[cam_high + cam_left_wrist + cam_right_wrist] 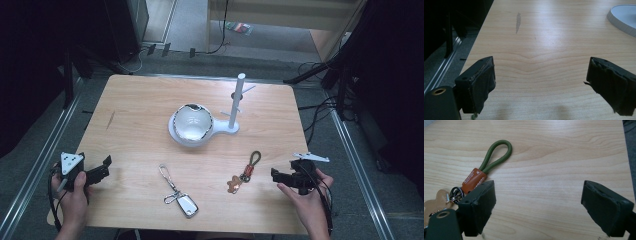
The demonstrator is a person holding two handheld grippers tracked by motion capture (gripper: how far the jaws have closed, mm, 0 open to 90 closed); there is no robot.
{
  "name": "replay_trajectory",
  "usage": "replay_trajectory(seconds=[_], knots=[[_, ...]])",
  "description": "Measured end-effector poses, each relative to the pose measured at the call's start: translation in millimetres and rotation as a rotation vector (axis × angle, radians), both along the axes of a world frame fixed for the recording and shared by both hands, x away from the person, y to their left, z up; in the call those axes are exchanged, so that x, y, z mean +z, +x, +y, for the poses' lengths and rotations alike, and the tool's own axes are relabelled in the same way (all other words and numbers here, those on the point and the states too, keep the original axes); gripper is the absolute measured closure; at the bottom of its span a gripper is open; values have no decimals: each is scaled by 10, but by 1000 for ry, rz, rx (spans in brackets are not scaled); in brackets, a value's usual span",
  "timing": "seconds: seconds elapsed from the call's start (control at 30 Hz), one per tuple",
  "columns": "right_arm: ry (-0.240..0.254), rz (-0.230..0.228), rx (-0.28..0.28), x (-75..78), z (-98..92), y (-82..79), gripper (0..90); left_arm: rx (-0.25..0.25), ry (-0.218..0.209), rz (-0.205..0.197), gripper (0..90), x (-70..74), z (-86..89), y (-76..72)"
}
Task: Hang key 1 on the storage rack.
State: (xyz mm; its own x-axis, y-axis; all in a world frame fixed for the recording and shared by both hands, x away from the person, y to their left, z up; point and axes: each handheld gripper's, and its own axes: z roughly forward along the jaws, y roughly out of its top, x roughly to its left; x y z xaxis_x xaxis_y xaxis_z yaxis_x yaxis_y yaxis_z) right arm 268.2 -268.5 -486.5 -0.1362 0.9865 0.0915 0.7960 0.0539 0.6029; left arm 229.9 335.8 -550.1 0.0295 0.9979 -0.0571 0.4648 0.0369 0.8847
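A keychain [246, 171] with a green rope loop [496, 155], an orange leather tag [474, 178] and a tan charm [436, 200] lies on the wooden table, front right of centre. My right gripper [284, 169] sits just to its right, open, nothing between its jaws [537, 205]. A second keychain [179, 195] with a silver clip and a silver fob lies near the front middle. My left gripper [105, 168] rests at the front left corner, open and empty [540, 82]. A white stand [237, 102] with side pegs rises from a white base that holds a shiny round dish [192, 125].
The table [135, 125] is light wood with a dark streak [518, 22] at the left. The white base's rim [624, 17] shows at the top right of the left gripper view. Metal rails and cables run along the floor on both sides.
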Motion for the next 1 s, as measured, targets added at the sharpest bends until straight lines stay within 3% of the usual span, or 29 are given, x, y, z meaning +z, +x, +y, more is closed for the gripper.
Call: replay_trajectory(seconds=[0.13, 0.17, 0.33, 0.47, 0.7, 1.0], knots=[[-49, 57, -7, 19, 32, 39, 127, 0, 0, -1, 88, 0, -2, 0], [-67, 102, -4, 20, 56, 65, 133, 1, 0, -3, 88, -2, -3, 3], [-46, 161, 22, 16, 102, 112, 144, 0, 1, 0, 88, -2, -4, 4], [-62, 216, 31, 9, 176, 159, 152, -1, 2, 1, 88, -2, -3, 4], [-64, 269, 30, 6, 287, 244, 159, -2, 0, 2, 89, -2, -1, 5], [-71, 274, 47, 5, 400, 319, 193, -4, 2, 6, 88, -1, 0, 7]])
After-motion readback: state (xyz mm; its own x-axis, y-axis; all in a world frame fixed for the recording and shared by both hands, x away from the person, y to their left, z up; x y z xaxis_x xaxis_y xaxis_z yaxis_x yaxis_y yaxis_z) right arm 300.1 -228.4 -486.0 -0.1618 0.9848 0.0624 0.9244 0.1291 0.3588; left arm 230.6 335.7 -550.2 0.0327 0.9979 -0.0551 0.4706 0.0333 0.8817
